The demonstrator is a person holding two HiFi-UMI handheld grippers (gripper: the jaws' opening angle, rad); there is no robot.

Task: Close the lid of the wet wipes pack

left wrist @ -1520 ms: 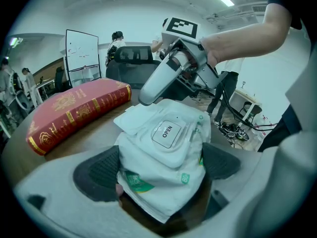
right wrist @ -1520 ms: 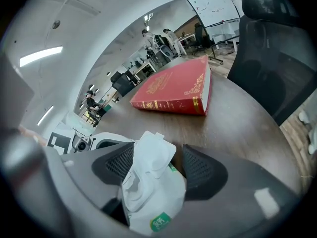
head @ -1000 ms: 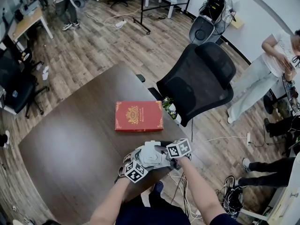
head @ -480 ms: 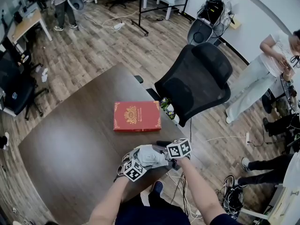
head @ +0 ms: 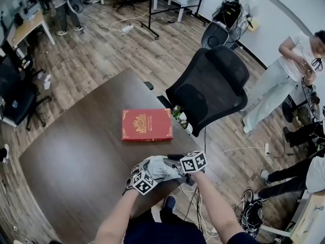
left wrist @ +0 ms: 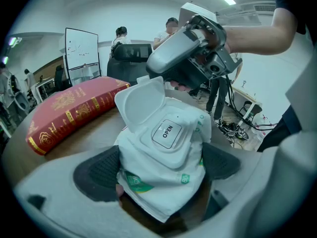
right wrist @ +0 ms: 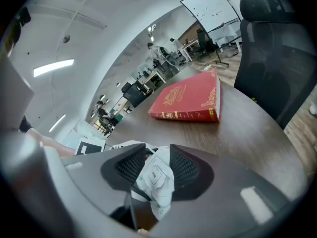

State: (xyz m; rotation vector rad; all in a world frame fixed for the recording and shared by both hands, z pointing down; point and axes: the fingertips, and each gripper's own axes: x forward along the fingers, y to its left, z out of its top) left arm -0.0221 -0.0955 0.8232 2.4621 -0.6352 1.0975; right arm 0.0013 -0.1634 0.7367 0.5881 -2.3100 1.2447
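Our left tool [left wrist: 161, 163] is clamped on the wet wipes pack [left wrist: 166, 148] at the near edge of the counter [head: 76, 146], and the lid [left wrist: 141, 99] stands open. Our right tool [right wrist: 157, 170], jaws together and empty, should press the lid flat onto its frame.

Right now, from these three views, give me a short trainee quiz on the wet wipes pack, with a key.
1. True or false: the lid of the wet wipes pack lies shut flat.
2. What clamps the pack's body? A) the left gripper B) a bare hand C) nothing
3. Fill in: the label below the raised lid reads ____.
Key: 1 false, the lid stands open; 2 A, its two pads press the pack's sides; 3 OPEN.
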